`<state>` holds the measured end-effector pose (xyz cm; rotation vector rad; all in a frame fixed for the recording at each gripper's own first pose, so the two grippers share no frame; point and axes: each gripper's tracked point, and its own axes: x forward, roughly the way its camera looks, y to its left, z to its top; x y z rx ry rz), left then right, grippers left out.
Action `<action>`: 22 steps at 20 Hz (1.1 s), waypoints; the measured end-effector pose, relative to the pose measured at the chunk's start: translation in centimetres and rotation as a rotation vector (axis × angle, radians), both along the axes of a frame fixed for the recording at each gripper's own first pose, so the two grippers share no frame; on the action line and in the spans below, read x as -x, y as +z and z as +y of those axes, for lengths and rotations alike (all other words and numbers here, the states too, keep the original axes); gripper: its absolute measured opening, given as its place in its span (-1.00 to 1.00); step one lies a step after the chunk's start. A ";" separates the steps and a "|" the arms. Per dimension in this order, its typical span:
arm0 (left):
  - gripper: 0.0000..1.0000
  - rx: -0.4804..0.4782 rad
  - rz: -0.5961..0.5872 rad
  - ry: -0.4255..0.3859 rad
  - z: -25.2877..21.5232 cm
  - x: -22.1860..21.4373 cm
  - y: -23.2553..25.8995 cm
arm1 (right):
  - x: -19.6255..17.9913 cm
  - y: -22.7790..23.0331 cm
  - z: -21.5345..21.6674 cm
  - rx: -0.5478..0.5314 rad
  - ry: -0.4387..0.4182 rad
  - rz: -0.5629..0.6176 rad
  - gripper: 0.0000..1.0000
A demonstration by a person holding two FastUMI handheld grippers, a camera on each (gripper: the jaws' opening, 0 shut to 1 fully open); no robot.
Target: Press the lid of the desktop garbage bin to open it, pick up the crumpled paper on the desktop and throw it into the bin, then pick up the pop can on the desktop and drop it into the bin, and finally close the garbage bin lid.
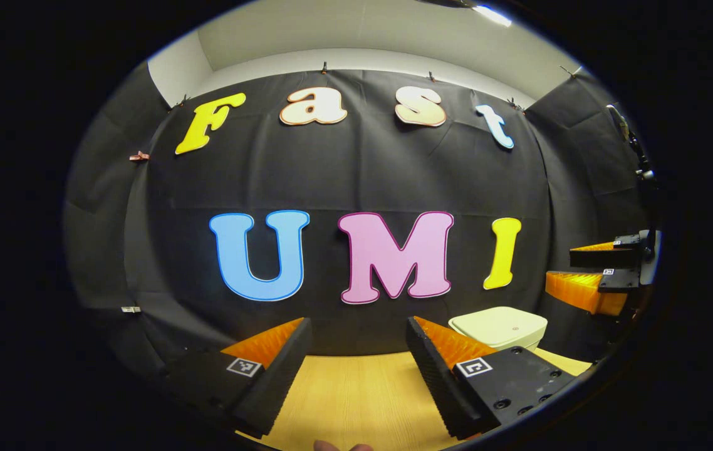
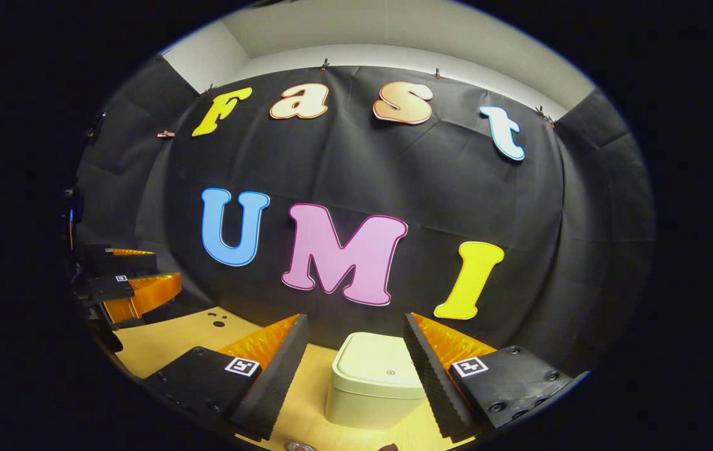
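On the wooden tabletop (image 2: 162,341), going from your left, the left gripper (image 2: 143,275) shows at the far left edge of the right gripper view, held above the table with its two fingers apart and nothing between them. Further right, your right gripper (image 2: 356,376) frames the garbage bin (image 2: 372,388) between its own spread fingers; the jaws stand wide and touch nothing. The bin sits just ahead of the fingertips, its lid (image 2: 375,360) down flat, so you cannot see what is inside.

Seen from the left gripper view, your left gripper (image 1: 359,369) is likewise open over bare wood, and the bin (image 1: 500,327) stands to its right, half hidden behind the right-hand finger. The right gripper (image 1: 588,275) hangs at the far right edge, above and just beyond the bin, jaws parted.

Black cloth walls the booth behind the table, with pale wall and ceiling above it. A few small dark holes (image 2: 217,319) mark the wood near the left side in the right gripper view.

At the bottom edge of that view a small round metallic thing (image 2: 299,446) is cut off; you cannot tell what it is.
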<state>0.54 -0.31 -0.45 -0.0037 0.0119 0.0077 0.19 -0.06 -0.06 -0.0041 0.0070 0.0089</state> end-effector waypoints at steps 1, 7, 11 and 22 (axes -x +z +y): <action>0.94 -0.002 0.001 0.000 0.1 0.0 0.1 | 0.0 0.1 0.0 0.000 0.000 0.002 0.92; 0.94 0.002 0.002 0.000 0.2 -0.1 0.0 | 0.0 0.1 0.0 -0.003 0.002 0.007 0.88; 0.94 0.010 0.002 0.000 0.3 -0.1 -0.2 | 0.1 -0.2 0.1 -0.007 0.003 0.020 0.52; 0.93 0.026 0.005 0.009 0.6 -0.1 -0.6 | -0.3 -1.0 0.2 -0.099 0.057 0.070 -0.85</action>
